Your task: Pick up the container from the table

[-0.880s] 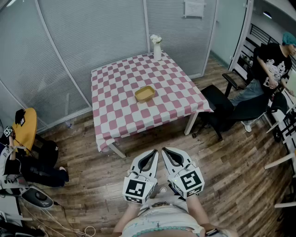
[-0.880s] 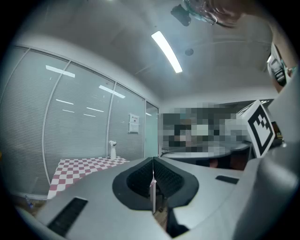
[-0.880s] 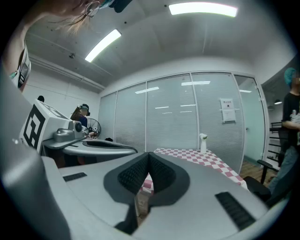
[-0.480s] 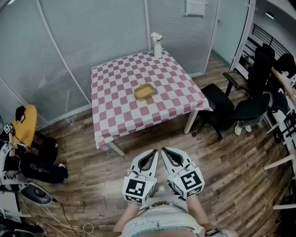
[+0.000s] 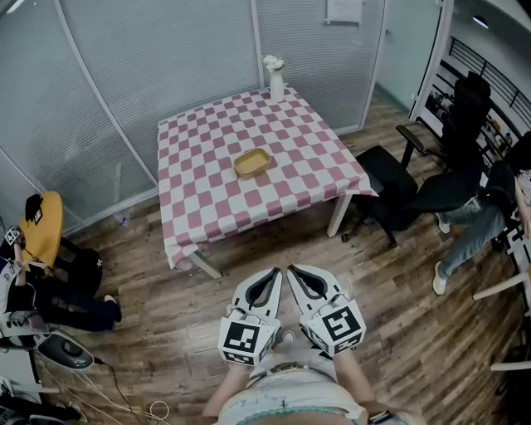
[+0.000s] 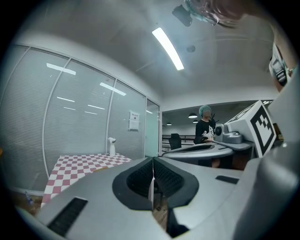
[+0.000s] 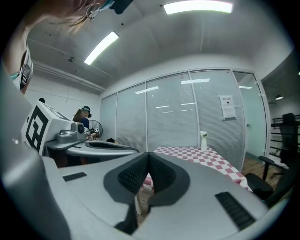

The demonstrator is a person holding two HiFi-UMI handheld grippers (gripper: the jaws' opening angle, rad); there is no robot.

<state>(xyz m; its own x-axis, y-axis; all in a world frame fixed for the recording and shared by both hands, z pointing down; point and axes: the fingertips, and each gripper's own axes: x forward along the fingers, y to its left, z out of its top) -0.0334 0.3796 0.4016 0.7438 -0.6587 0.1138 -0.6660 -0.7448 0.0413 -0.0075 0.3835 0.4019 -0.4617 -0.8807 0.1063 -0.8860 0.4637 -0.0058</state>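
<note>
container (image 5: 252,163) on table (image 5: 207,201) | notice (image 5: 343,8) illegible | left hand-held gripper (image 5: 274,274), right hand-held gripper (image 5: 294,272) closed

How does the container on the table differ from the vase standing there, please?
The container is yellow, low and wide with an open top; the vase is white, tall and narrow, with flowers in it. The container sits near the middle of the checked table; the vase stands at its far edge. Both rest upright on the table, apart from each other, and neither is held.
</note>
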